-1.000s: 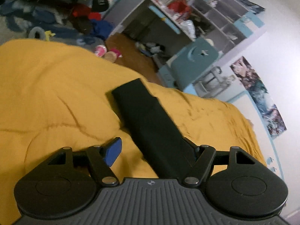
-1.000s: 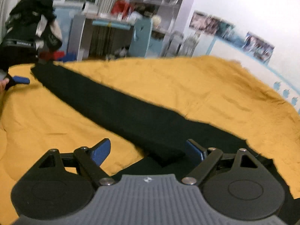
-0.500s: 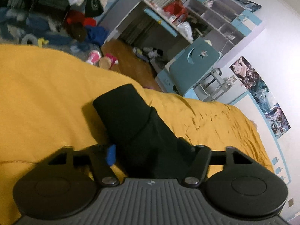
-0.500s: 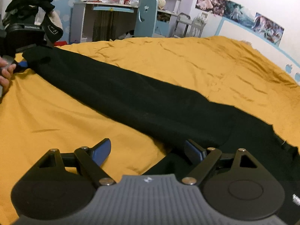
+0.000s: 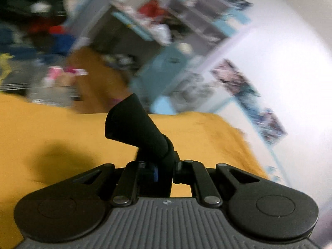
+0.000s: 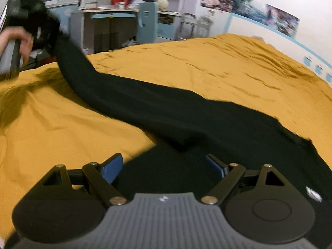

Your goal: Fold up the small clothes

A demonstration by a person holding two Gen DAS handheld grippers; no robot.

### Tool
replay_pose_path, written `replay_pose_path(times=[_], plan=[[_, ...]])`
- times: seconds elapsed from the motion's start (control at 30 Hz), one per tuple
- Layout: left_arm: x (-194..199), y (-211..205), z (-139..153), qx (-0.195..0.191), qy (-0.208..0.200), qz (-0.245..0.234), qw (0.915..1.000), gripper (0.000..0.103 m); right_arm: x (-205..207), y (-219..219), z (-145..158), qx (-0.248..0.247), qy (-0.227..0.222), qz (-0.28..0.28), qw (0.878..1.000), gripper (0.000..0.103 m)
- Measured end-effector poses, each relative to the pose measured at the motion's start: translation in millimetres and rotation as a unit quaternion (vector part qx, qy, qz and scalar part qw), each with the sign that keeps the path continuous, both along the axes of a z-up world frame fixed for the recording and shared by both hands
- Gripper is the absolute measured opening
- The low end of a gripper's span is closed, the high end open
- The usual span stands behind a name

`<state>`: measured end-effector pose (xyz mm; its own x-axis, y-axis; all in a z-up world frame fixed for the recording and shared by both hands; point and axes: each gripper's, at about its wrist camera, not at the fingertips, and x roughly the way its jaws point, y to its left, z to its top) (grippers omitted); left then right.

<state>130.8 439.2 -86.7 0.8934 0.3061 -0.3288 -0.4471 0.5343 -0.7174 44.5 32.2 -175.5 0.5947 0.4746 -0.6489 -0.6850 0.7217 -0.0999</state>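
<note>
A yellow bedspread (image 6: 207,66) fills most of both views, and across it stretches a long black garment (image 6: 166,114), its far end lifted off the bed at the upper left. The left gripper (image 5: 157,166) is clamped tight on that raised end, which sticks up beyond its fingers. The right gripper (image 6: 166,166) hangs spread wide over the garment's near part, gripping nothing.

Yellow bedspread (image 6: 207,66); blue chair (image 6: 148,23) beside desk (image 6: 108,18); wall posters (image 6: 249,3).
</note>
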Motion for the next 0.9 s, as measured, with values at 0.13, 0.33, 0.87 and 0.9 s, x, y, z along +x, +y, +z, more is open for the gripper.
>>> replay_pose_path(times=[0.13, 0.33, 0.87, 0.9], plan=[[45.9, -70.6, 51.4, 0.036, -0.045, -0.092, 0.9941, 0.012, -3.4, -59.7, 3.3, -0.007, 0.002, -0.046, 0.999, 0.081], [111.2, -215.1, 78.0, 0.066, -0.095, -0.258, 0.9591, 0.012, -3.5, -151.3, 4.2, 0.003, 0.016, -0.132, 0.991, 0.082], [172.4, -450.5, -72.6, 0.025, 0.017, -0.57, 0.8213, 0.019, 13.2, -305.8, -23.3, 0.028, 0.079, -0.298, 0.951, 0.082], [162.4, -437.7, -62.3, 0.034, -0.003, -0.565, 0.8243, 0.02, 17.3, -309.3, -23.6, 0.039, 0.084, -0.303, 0.948, 0.082]])
